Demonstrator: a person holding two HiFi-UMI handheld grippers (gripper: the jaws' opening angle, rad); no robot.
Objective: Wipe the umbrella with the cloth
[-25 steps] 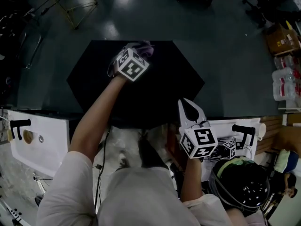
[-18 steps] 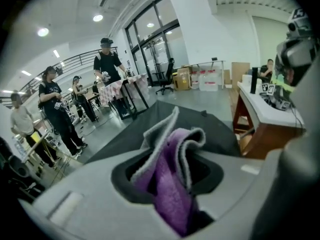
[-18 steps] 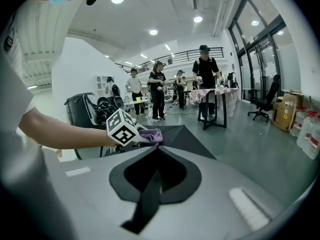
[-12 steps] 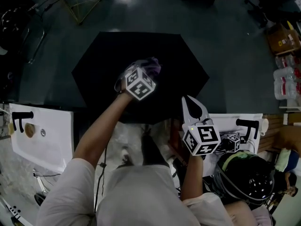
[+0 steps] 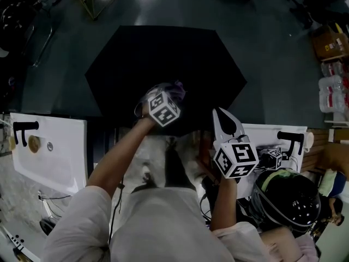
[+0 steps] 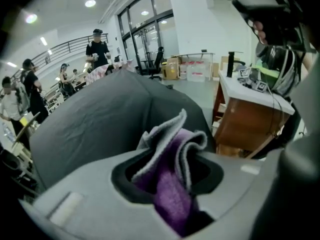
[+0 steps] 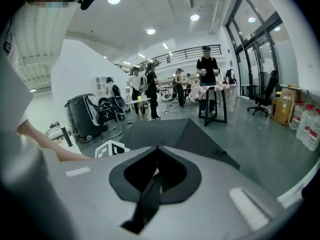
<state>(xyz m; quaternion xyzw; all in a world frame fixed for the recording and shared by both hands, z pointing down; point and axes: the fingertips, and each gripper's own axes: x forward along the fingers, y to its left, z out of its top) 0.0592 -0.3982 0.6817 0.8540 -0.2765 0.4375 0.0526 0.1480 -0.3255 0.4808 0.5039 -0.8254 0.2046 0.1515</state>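
Left arm: bare forearm reaches forward from a grey sleeve (image 5: 76,222), wrist bent over the umbrella's (image 5: 163,53) near side. Left claw (image 6: 165,156) pinches a bunched purple cloth (image 6: 172,199). The cloth fills the opening between the jaws and spills past the tips, grey edging showing. In the head view the cloth sits against the canopy, on its near half and right of centre.

Right arm: held close to the body, forearm short and upright in the head view. Right claw (image 5: 219,112) points forward, tips at the umbrella's near rim, above the edge of a white desk (image 5: 267,141). Its jaws are pressed together at the tips. A dark strip crosses the opening behind them, and I cannot tell what it is.

Umbrella: black, open, a six-sided canopy. It stands over the dark floor (image 5: 272,64) beyond the desk. The crown faces up toward the head camera, so the long axis runs roughly vertical; the shaft is hidden beneath. The right gripper view shows a canopy ridge sloping away.
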